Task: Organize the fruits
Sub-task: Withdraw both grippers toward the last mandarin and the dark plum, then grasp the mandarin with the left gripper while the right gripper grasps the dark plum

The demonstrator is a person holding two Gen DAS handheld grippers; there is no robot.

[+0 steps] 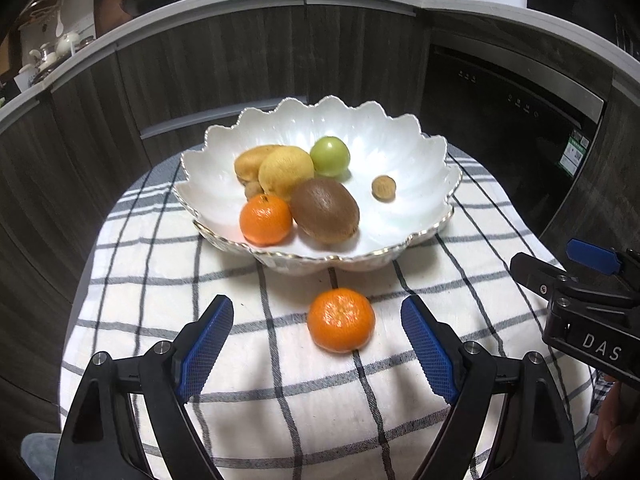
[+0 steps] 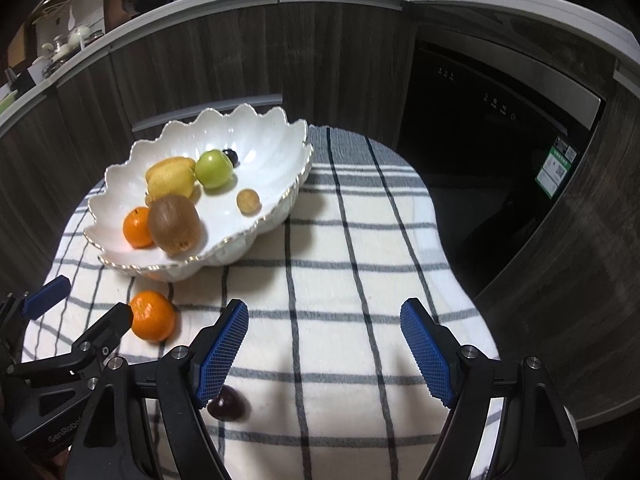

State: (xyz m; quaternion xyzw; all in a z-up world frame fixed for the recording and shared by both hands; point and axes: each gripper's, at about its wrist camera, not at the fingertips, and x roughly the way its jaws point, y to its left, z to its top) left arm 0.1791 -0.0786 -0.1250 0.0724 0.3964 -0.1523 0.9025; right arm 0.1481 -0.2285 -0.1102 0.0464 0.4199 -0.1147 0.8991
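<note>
A white scalloped bowl stands on the checked cloth and holds a kiwi, a tangerine, a green fruit, yellow fruits and a small brown nut. A loose tangerine lies on the cloth in front of the bowl. My left gripper is open, just before it and slightly to its left. My right gripper is open over bare cloth. A dark red fruit lies under its left finger.
The checked cloth covers a small rounded table that drops off on all sides. Dark cabinets and a built-in appliance stand behind. The right gripper's body shows at the right of the left wrist view.
</note>
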